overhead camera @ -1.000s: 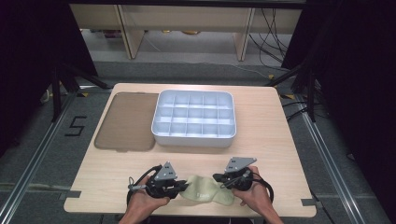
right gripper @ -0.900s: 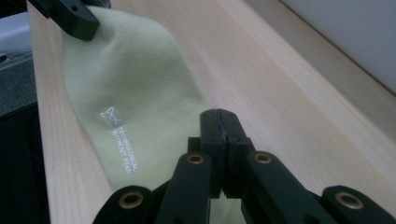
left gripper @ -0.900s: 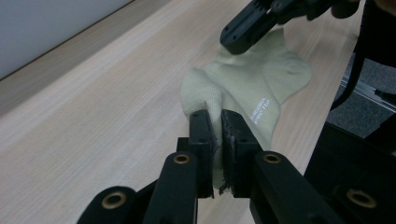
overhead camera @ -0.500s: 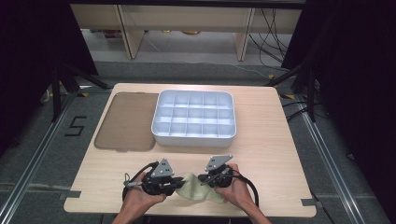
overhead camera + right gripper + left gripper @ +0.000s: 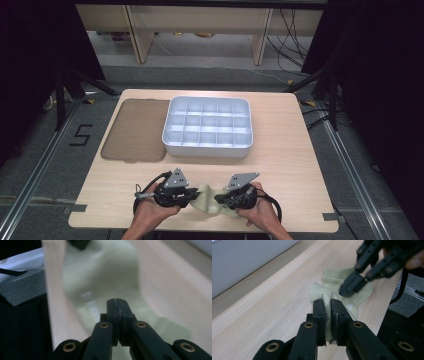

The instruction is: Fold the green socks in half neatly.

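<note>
A pale green sock [image 5: 207,200] lies near the table's front edge between my two grippers. In the left gripper view my left gripper [image 5: 328,307] is shut on a fold of the sock [image 5: 329,293], with fabric pinched between its pads. My left gripper [image 5: 192,196] sits at the sock's left end in the high view. My right gripper [image 5: 220,198] is at the sock's right end. Its jaws [image 5: 117,305] are pressed together with no fabric visible between them, and the blurred sock [image 5: 100,282] lies beneath. Its black tip [image 5: 347,288] hovers over the sock.
A white tray [image 5: 207,147] with several compartments stands mid-table, beyond the grippers. A flat brown lid [image 5: 135,130] lies to its left. Bare wooden table [image 5: 290,150] stretches to the right. The front edge is just behind both hands.
My right gripper has moved left, closer to the left gripper, and the sock between them is now bunched up shorter. The left gripper has stayed put.
</note>
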Demonstrator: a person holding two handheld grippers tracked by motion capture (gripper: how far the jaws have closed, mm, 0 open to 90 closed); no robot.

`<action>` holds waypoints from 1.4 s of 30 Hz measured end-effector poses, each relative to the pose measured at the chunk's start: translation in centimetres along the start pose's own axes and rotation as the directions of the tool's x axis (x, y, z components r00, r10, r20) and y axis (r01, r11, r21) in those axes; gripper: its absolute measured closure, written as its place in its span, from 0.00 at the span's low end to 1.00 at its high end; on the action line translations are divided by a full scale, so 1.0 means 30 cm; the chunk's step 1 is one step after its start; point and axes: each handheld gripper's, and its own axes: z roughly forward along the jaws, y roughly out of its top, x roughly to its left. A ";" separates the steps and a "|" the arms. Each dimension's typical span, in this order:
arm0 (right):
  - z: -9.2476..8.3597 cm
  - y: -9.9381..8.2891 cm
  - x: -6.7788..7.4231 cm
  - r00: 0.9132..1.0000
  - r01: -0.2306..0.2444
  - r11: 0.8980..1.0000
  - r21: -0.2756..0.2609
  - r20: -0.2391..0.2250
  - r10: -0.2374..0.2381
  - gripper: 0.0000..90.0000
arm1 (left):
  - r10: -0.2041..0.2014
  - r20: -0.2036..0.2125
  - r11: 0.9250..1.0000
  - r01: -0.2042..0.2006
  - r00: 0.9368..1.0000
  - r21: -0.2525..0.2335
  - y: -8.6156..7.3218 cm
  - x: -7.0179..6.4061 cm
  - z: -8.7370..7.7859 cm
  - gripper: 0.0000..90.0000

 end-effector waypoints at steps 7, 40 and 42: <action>0.057 -0.013 0.039 0.997 0.047 0.997 0.056 -0.058 -0.044 1.00 | 0.009 -0.002 1.000 -0.009 1.000 0.008 0.000 0.004 0.010 0.91; -0.158 -0.134 -0.087 0.990 -0.060 0.995 0.077 0.129 0.050 0.98 | 0.055 0.070 0.998 -0.057 0.996 0.017 0.135 -0.073 0.155 0.91; -0.163 -0.134 -0.091 0.990 -0.060 0.996 0.072 0.128 0.050 0.98 | 0.047 0.079 0.999 -0.049 0.996 0.019 0.138 -0.074 0.175 0.91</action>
